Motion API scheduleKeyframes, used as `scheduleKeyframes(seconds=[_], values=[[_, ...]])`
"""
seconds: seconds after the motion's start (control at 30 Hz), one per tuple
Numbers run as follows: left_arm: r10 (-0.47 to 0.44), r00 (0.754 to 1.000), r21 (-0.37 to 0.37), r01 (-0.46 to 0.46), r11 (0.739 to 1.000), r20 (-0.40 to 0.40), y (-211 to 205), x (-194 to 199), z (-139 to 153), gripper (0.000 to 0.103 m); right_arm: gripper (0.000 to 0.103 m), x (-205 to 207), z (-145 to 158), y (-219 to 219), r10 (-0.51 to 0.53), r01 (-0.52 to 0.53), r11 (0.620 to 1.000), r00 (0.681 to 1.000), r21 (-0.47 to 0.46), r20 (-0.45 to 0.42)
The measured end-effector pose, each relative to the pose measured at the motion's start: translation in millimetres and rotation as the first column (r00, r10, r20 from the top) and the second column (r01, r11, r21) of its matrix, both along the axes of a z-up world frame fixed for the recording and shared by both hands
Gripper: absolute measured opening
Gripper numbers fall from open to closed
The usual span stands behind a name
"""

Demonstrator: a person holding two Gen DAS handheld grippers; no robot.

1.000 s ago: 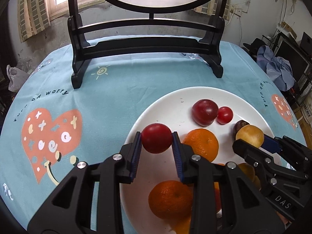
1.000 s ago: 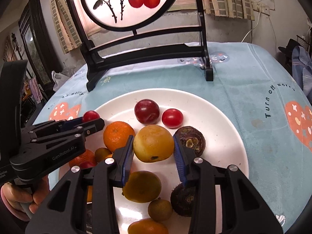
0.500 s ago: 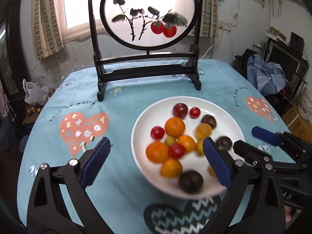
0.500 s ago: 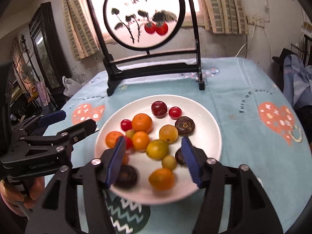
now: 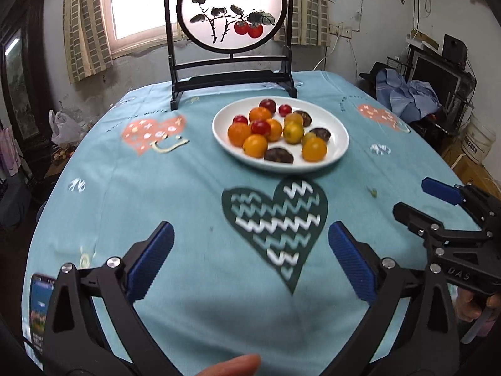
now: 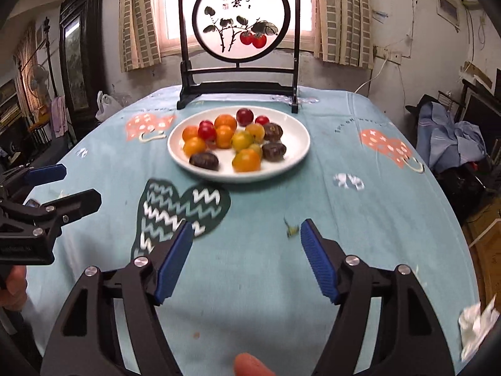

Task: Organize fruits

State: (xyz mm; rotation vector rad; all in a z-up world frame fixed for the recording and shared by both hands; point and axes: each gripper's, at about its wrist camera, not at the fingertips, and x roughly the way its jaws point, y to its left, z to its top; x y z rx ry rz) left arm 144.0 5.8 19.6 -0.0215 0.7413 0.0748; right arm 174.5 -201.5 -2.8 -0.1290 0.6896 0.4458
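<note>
A white plate [image 5: 339,138] [image 6: 296,139] stands in the middle of the blue tablecloth and holds several fruits. They are orange mandarins [image 5: 239,134], red round fruits [image 5: 260,127], yellow ones [image 6: 242,140] and dark purple ones [image 6: 203,160]. My left gripper [image 5: 250,235] hangs over the near part of the cloth, well short of the plate. Its jaws are opening wide with nothing between them. My right gripper [image 6: 246,228] is also back from the plate, jaws opening and empty. Each gripper shows in the other's view, the right gripper [image 5: 413,197] and the left gripper [image 6: 80,185].
A round painted screen on a black stand [image 5: 231,15] [image 6: 239,22] rises behind the plate. A phone [image 5: 39,307] lies at the near left table edge, a crumpled tissue [image 6: 476,322] at the near right. A small green scrap [image 6: 291,230] lies on the cloth.
The left gripper let go of a red fruit and the right of a yellow one onto the plate. Both opened and drew back towards the near table edge.
</note>
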Motion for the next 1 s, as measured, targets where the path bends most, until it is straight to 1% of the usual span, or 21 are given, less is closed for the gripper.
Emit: scheduleKeyframes(seconds=[0.07, 0.2, 0.4, 0.57, 1.0], values=[[-0.006, 1.0, 0.009, 0.006, 1.0, 0.001, -2.4, -14.7, -3.9, 0.101, 0.072, -14.2, -1.6, -4.0, 0.001, -0.001, 1.0, 1.0, 0.01, -0.001], [-0.022, 1.0, 0.012, 0.022, 1.0, 0.007, -6.2, -36.5, -5.9, 0.101, 0.072, -37.5, -2.6, -4.8, 0.003, -0.003, 1.0, 1.0, -0.006, 0.015], [-0.03, 0.999, 0.01, 0.029, 1.0, 0.034, -7.7, -52.3, 0.2, 0.101, 0.072, -55.1, 6.8, -2.7, 0.014, -0.014, 1.0, 0.999, 0.002, 0.047], [-0.031, 0.999, 0.009, 0.03, 0.999, 0.036, -8.9, -55.9, 0.8, 0.101, 0.072, -60.4, 9.8, -1.6, 0.012, -0.012, 1.0, 0.998, -0.001, 0.057], [-0.024, 0.999, 0.011, 0.024, 1.0, 0.041, -9.5, -54.6, 1.0, 0.101, 0.072, -59.4, 8.9, -5.2, -0.004, 0.003, 1.0, 0.999, 0.007, 0.049]])
